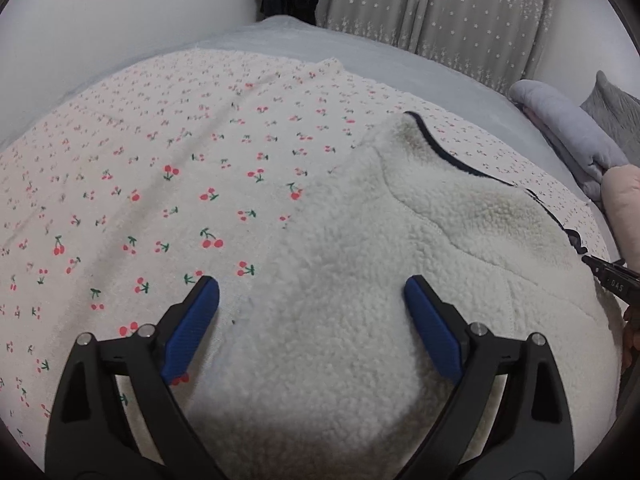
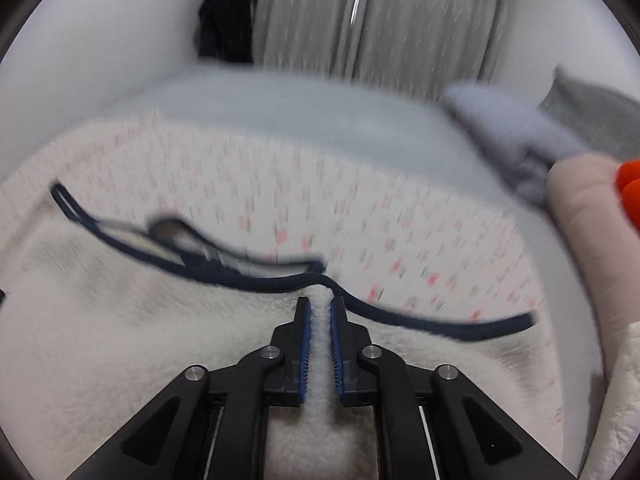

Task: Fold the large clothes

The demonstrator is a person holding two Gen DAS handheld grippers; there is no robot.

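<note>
Where the fleece (image 1: 400, 240) lies spread on the cherry blanket (image 1: 160, 168), we read it as thick, soft and limp: a pile garment that should sag under its own bulk, cling a little to the blanket, and resist no fold. Its dark trim (image 2: 420, 318) marks the firmest edge and, in our judgement, the best line to take hold along, since the binding should slip less than loose pile.

The right gripper (image 2: 319, 308) has its blue pads pinched on a ridge of fleece just inside that trim; the jaws are nearly together with cloth between them. The left gripper (image 1: 312, 284) hangs over the fleece's near-left border with jaws spread wide and nothing between them; one pad lies above the blanket, the other above the fleece.

Left of the fleece the blanket offers broad open room, enough, we judge, to lay a fold over. Right of the fleece, pillows (image 1: 568, 128) crowd close to the trim, so room there is tight. Beyond the blanket we see bare grey bedding (image 1: 360, 52), then the curtain (image 1: 460, 8).
</note>
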